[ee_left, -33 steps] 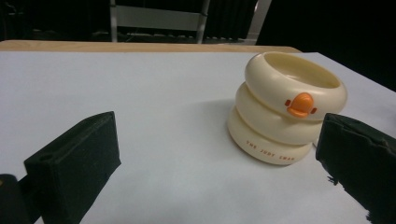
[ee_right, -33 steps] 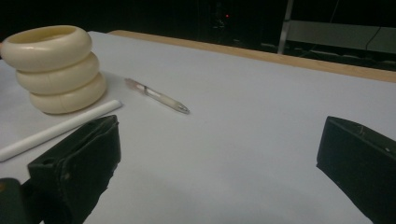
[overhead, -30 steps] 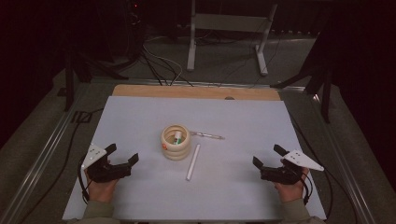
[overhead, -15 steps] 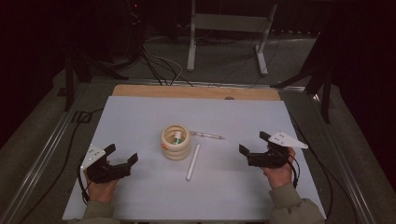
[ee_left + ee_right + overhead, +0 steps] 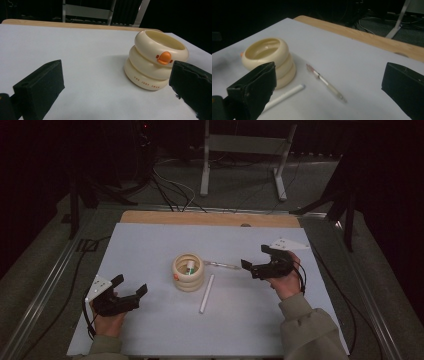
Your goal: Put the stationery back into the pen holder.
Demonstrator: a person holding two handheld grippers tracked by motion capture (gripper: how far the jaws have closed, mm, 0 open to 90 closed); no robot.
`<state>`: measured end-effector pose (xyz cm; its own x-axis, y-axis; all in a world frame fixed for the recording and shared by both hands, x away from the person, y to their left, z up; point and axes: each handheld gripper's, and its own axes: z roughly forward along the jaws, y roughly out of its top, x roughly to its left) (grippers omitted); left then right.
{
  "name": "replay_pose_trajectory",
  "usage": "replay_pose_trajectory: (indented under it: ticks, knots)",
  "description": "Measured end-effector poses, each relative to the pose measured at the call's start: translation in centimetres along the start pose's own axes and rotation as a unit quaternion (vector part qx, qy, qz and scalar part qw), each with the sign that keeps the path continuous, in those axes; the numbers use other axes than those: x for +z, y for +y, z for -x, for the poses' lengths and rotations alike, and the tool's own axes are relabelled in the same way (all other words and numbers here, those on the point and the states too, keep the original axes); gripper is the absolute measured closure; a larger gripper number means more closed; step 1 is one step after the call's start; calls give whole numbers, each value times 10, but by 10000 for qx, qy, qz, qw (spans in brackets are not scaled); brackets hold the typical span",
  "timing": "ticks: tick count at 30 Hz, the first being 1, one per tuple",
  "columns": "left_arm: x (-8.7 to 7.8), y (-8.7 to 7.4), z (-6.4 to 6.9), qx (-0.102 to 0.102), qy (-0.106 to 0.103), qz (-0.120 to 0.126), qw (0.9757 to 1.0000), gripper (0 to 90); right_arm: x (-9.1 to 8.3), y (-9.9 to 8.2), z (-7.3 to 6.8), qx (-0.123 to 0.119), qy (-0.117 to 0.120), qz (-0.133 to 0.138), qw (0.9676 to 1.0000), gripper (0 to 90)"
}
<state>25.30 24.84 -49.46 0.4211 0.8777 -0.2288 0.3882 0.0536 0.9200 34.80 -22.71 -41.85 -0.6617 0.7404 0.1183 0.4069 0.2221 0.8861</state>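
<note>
A: Nearest us, the left gripper (image 5: 131, 296) rests low at the table's (image 5: 150, 240) near left edge with its jaws spread, grasping nothing, just where it sat a second ago.

B: And the other one?

A: That is the change. The right gripper (image 5: 246, 265) has left the near right corner and swung inward and forward. Its jaws stand wide apart and empty, and it now hangs close to the clear pen (image 5: 223, 265).

B: Where does that pen lie?

A: Flat on the table, just right of the cream holder (image 5: 188, 271), well apart from the left gripper. In the right gripper view the pen (image 5: 325, 84) runs between the two black jaws, slightly blurred.

B: So it is lining up a pick?

A: I judge so; the pen looks meant for the holder (image 5: 155, 60). The white stick (image 5: 206, 293) lies nearer us, untouched. Beyond everything runs the wooden edge (image 5: 210, 218).
</note>
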Motion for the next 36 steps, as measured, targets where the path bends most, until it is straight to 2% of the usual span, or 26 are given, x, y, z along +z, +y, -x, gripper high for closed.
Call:
replay_pose_trajectory:
  ticks: [6,12,13,17,18,22,27,29,33,36]
  knots:
    - [1,-1,0,-22,4,0,10000,1,14,13,1,-169,-17,-138,9998,0]
    - [1,-1,0,-36,17,21,10000,1,34,21,5,-393,-125,-454,9981,0]
    - [1,-1,0,-33,19,22,10000,1,41,23,8,-377,-160,-565,9976,0]
    - [0,-1,-1,-48,15,40,10000,1,51,25,13,-296,-126,-582,9978,0]
    - [0,-1,-1,-54,11,42,10000,1,58,25,16,-289,-101,-648,9974,0]
    - [0,-2,-2,-79,-2,47,10000,1,71,23,21,-249,4,-612,9978,0]
    - [0,-2,-2,-83,-20,53,9999,1,87,17,25,-312,58,-740,9968,0]
    - [0,-2,-2,-81,-18,51,10000,1,92,14,27,-294,97,-850,9959,0]
    - [0,-2,-3,-94,-25,51,9999,1,100,7,30,-179,172,-1213,9923,0]
    - [0,-2,-3,-99,-30,51,9999,1,104,0,33,-194,173,-1424,9895,29]
